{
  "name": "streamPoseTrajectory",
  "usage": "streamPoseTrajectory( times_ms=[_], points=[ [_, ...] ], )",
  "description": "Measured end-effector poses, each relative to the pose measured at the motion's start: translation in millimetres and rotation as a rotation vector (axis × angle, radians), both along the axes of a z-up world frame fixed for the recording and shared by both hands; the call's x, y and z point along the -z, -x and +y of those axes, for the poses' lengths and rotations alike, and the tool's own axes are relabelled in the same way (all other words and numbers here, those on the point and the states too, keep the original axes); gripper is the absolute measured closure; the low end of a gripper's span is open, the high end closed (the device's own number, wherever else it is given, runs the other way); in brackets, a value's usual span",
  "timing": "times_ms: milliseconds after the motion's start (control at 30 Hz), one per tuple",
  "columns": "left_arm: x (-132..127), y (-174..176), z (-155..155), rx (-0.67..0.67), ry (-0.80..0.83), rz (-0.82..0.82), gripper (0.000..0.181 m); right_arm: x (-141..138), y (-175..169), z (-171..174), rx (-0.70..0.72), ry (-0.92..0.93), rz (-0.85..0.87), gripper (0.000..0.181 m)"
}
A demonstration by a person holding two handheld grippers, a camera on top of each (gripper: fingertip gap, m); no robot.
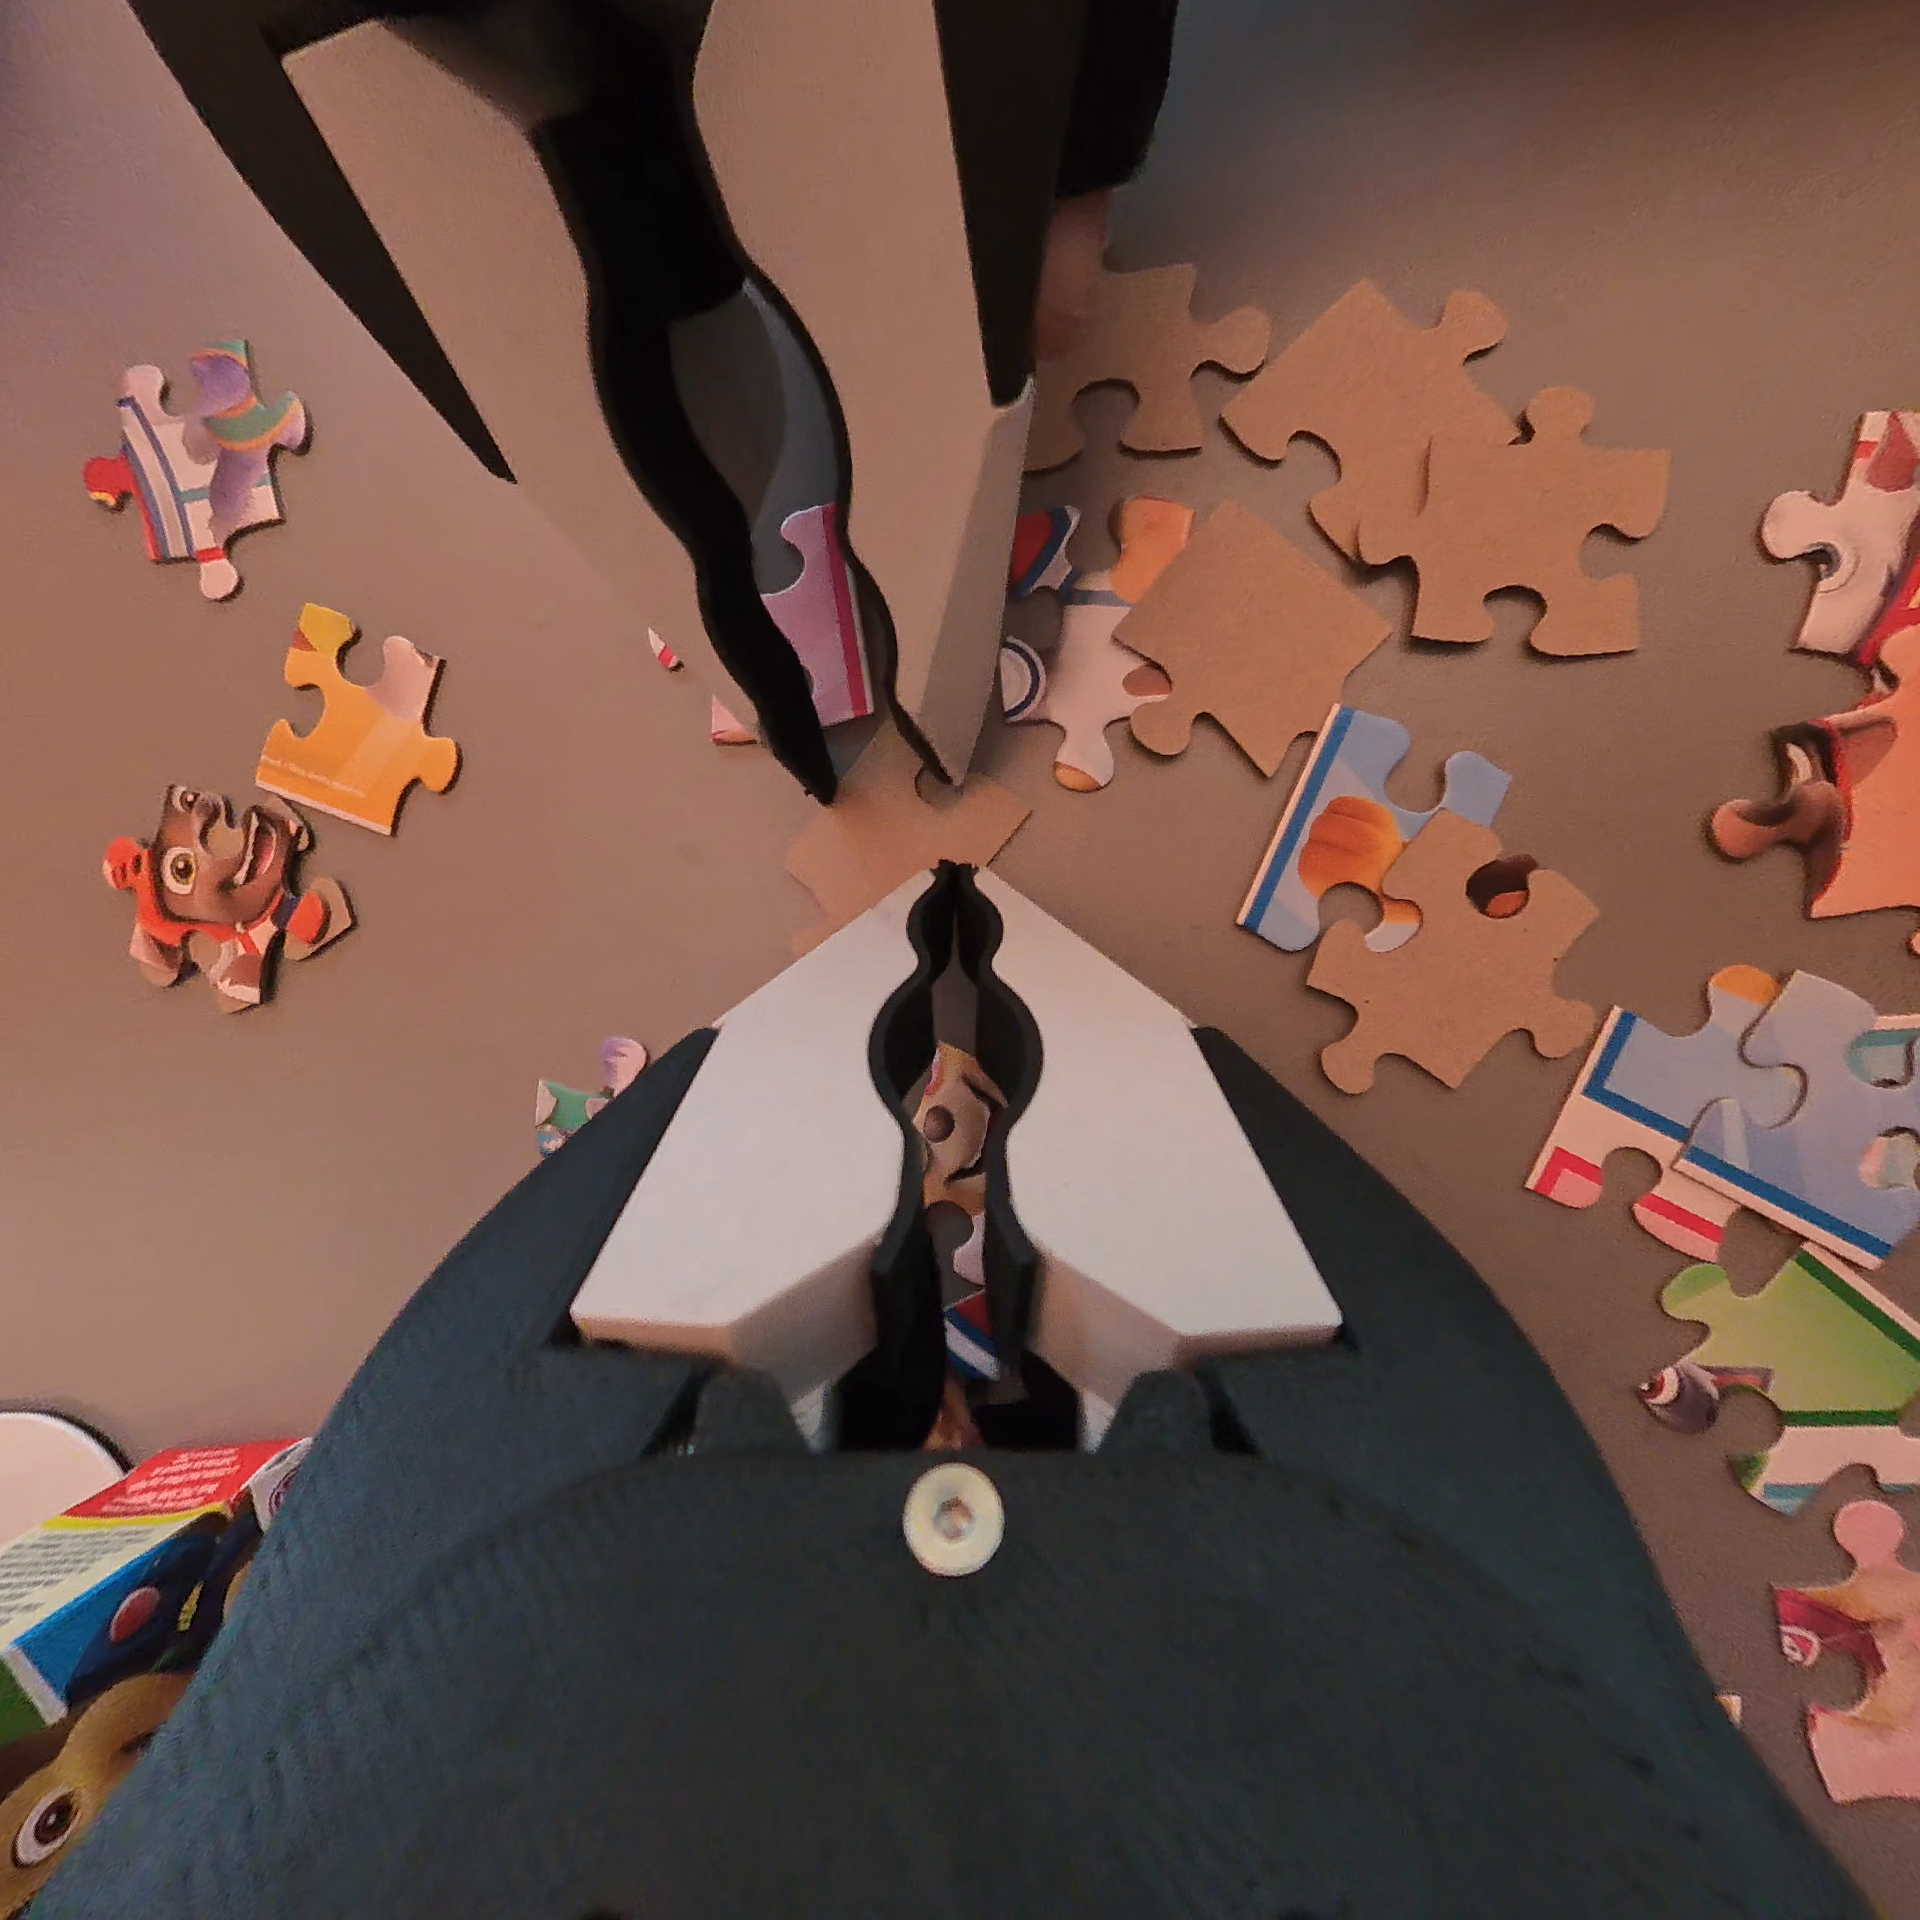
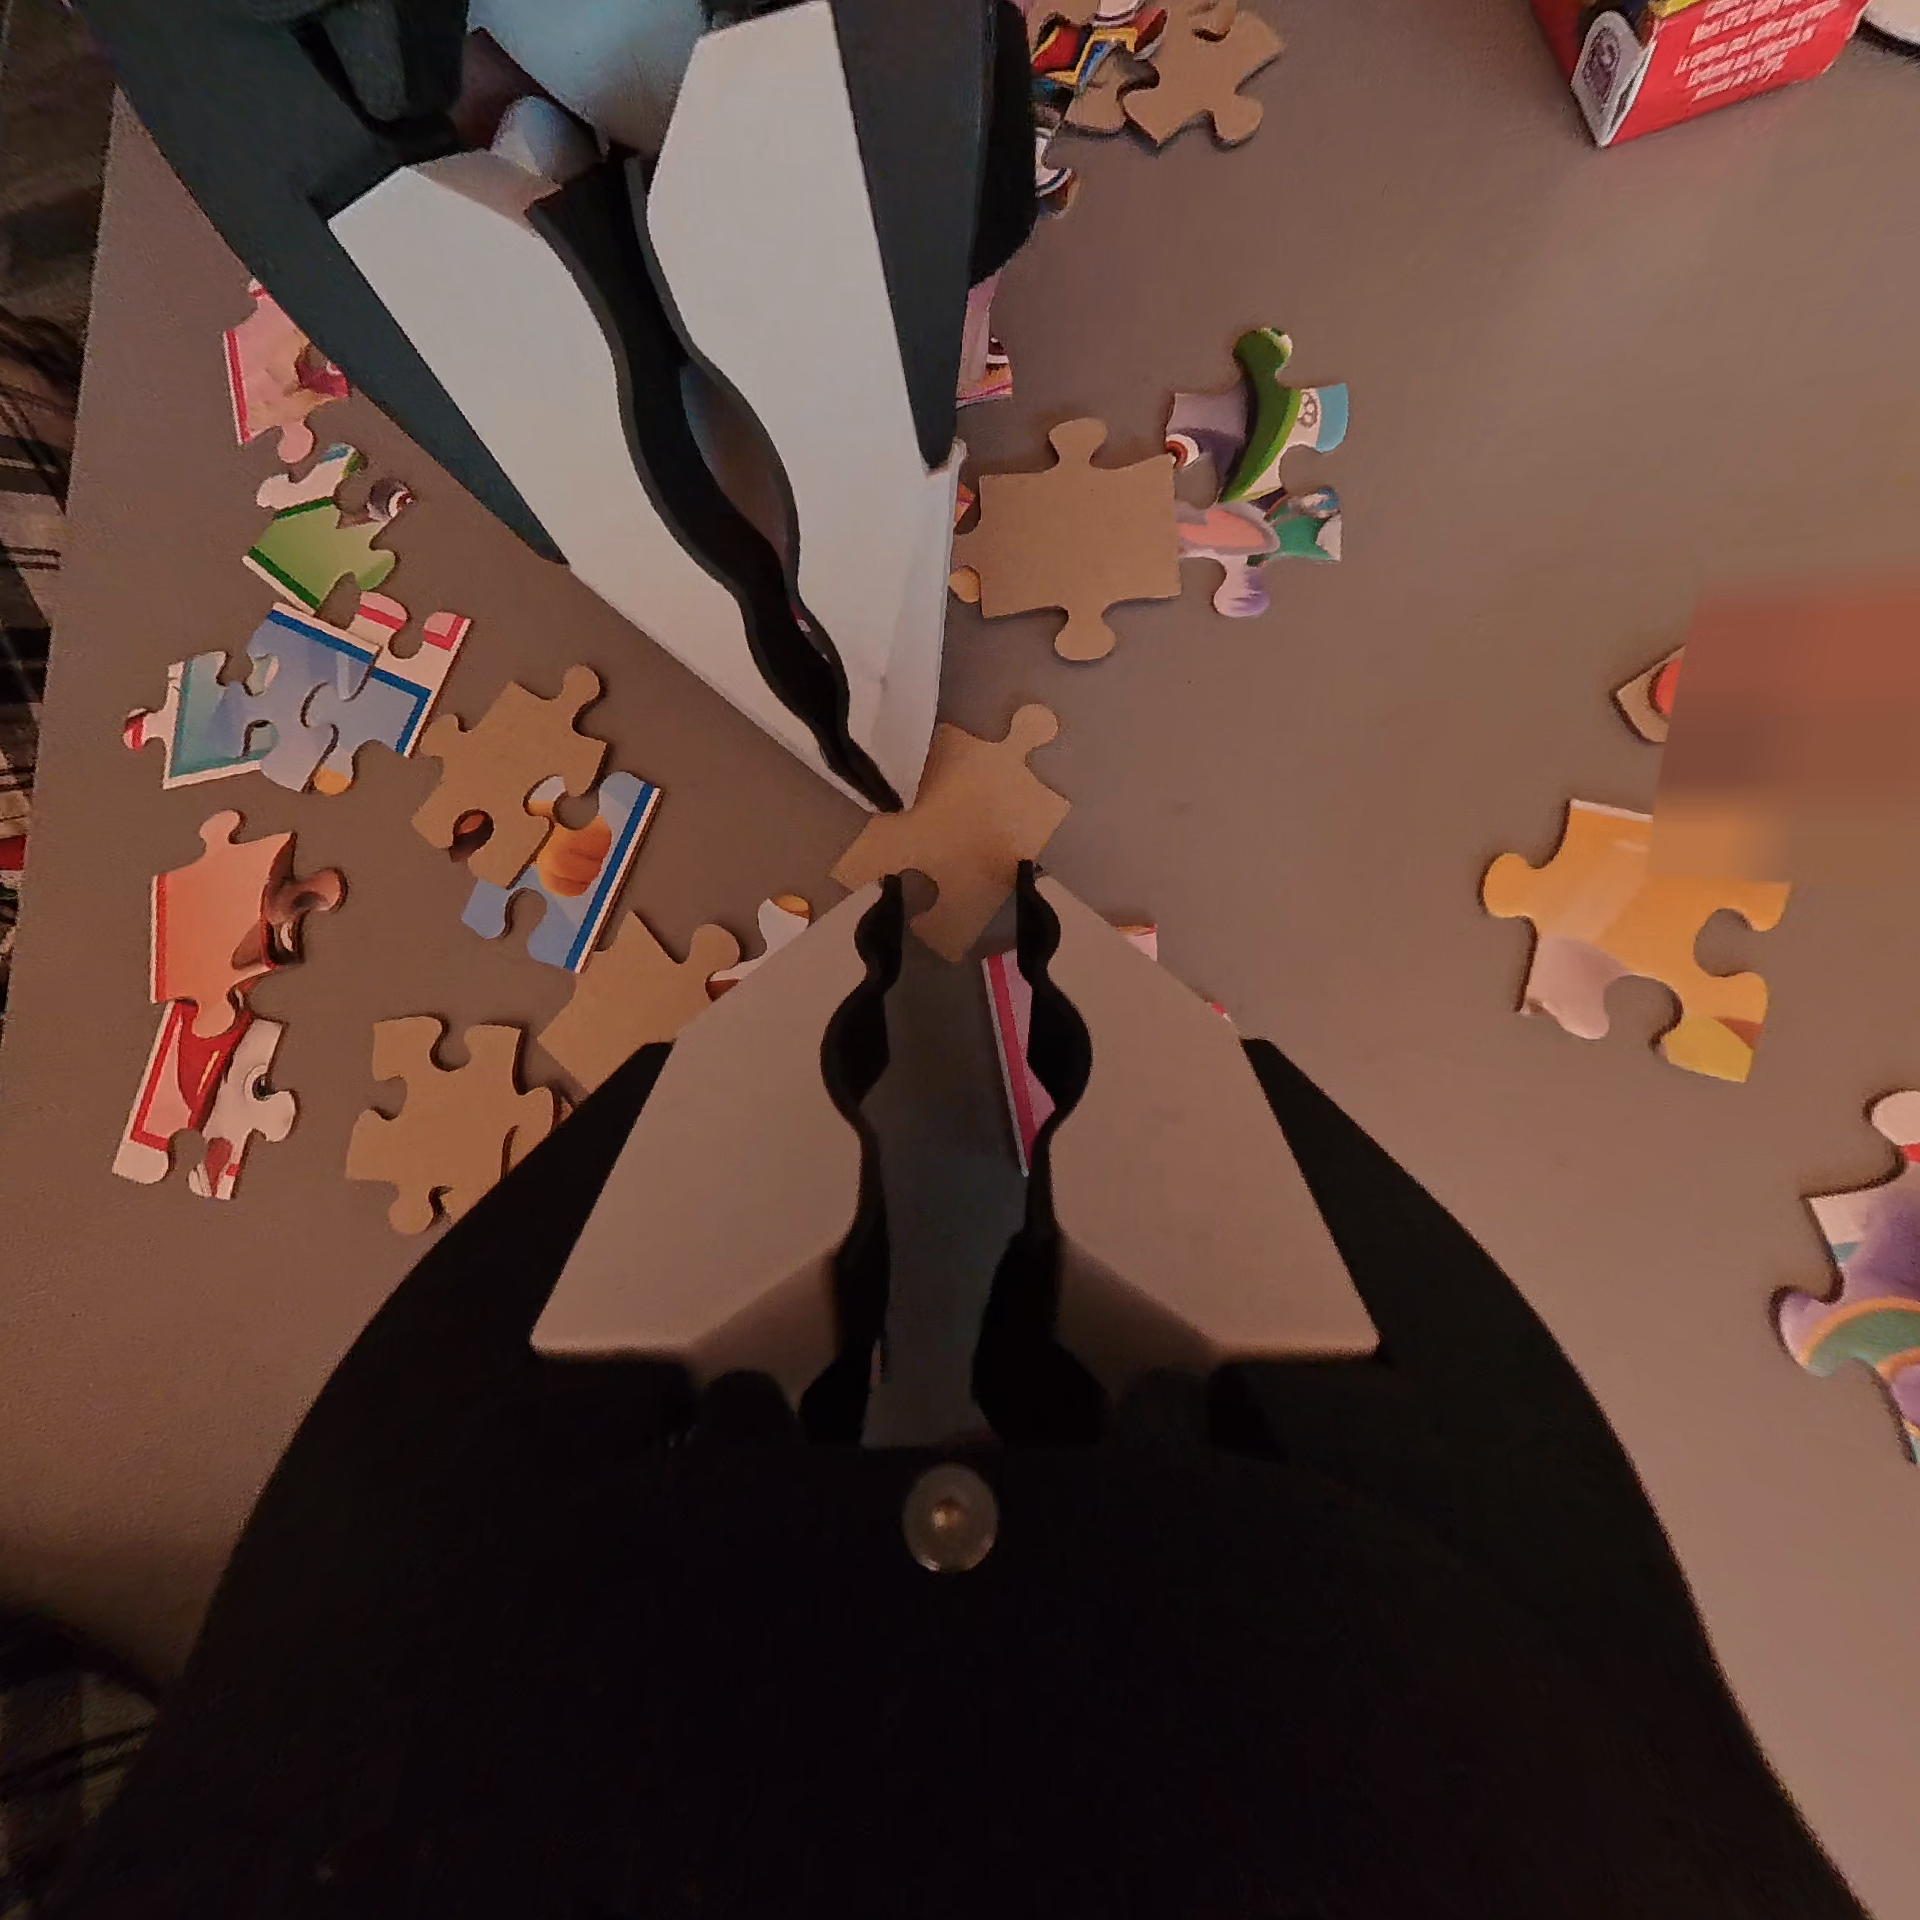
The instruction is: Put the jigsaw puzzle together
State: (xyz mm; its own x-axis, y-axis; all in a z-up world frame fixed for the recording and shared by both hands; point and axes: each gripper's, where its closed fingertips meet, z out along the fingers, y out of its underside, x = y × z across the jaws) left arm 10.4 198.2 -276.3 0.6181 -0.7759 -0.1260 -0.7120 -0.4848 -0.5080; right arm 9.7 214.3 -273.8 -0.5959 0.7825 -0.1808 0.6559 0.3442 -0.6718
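The left claw [image 1: 953, 871], pressed together, and the spread right claw [image 2: 954, 883] met over a face-down brown piece [image 2: 961, 821]; only the right wrist view showed the straddle.

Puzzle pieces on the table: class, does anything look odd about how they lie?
Yes. Several pieces lie brown side up, including the piece between the two grippers' tips. Some overlap in loose heaps, none joined.

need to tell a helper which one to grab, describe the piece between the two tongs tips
On the grey tabletop, find where the left tongs and right tongs meet tip to tip. The plain brown cardboard jigsaw piece lies face-down there, alone, while nearby brown pieces overlap printed ones.
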Motion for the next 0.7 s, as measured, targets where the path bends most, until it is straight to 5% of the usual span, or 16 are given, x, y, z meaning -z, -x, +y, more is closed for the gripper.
streamPoseTrajectory(
  times_ms=[167, 233, 367, 700],
  points=[
    [-0.1, -0.7, -2.2, 0.006, 0.018, 0.004, 0.18, 1.2, 1.1, 0.5, -0.001, -0.02, 0.011, 0.166],
    [-0.5, 0.1, -6.1, -0.001, 0.056, -0.008, 0.158, 1.6, 1.8, -2.9, -0.014, -0.014, 0.014, 0.171],
    [0.3, 0.3, -17.8, 0.035, 0.085, 0.012, 0.146, 1.6, 3.1, -10.3, -0.04, 0.0, 0.017, 0.173],
    [-3.3, -7.4, -20.5, 0.122, -0.092, 0.159, 0.156, 1.3, 2.1, -17.5, -0.057, 0.054, 0.01, 0.177]
  ],
)
